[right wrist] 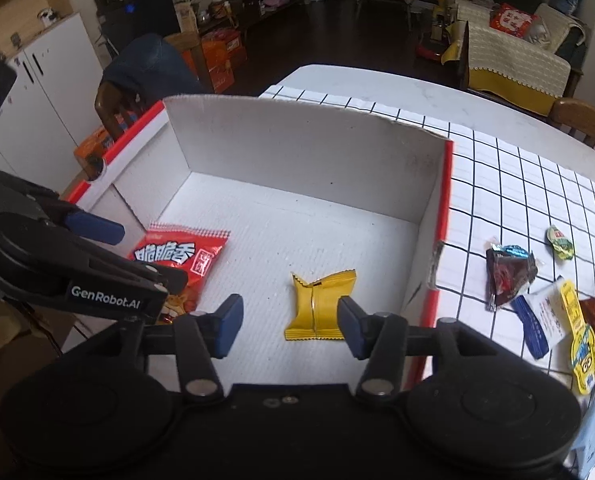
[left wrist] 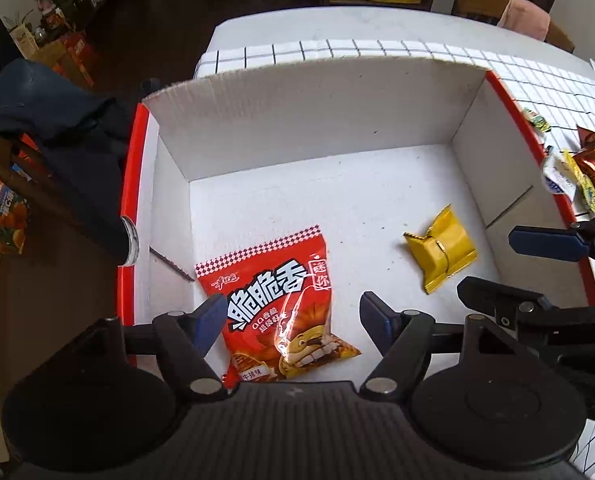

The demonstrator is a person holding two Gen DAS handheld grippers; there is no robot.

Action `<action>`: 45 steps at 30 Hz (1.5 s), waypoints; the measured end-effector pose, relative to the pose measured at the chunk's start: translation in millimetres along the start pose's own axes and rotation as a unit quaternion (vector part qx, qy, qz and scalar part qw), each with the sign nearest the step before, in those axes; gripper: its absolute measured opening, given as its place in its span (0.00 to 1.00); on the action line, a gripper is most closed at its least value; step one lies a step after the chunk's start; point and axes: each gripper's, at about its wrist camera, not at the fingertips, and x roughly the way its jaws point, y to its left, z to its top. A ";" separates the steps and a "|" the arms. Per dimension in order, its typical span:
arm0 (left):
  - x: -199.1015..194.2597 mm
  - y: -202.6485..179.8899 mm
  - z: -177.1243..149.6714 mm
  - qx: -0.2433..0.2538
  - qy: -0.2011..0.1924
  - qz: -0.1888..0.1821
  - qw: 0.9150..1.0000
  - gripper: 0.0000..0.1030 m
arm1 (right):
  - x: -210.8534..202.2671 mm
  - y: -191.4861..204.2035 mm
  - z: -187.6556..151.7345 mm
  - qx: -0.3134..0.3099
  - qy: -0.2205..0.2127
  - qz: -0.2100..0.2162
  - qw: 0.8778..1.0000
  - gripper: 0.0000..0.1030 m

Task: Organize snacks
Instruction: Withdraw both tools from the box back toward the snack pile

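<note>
A white cardboard box (left wrist: 297, 92) (right wrist: 297, 148) with a red rim stands open on the table. On its floor lie a red snack bag (left wrist: 281, 304) (right wrist: 177, 258) at the left and a yellow wrapped packet (left wrist: 441, 256) (right wrist: 321, 304) at the right. My left gripper (left wrist: 293, 320) (right wrist: 153, 254) hangs open over the red bag, its fingers either side of it and the right finger clear of it. My right gripper (right wrist: 290, 328) (left wrist: 486, 262) is open around the yellow packet, which rests flat on the floor with the left pad well apart from it.
Several loose snacks lie on the checked tablecloth (right wrist: 517, 184) right of the box: a dark red packet (right wrist: 509, 276), a green candy (right wrist: 559, 242), a yellow cartoon packet (right wrist: 583, 352). A chair with a dark jacket (left wrist: 53, 128) stands left of the box.
</note>
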 end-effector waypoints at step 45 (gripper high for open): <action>-88.3 -204.1 38.5 0.100 -0.124 -0.100 0.982 0.82 | -179.5 -193.1 -108.3 0.129 -0.121 -0.083 0.981 0.96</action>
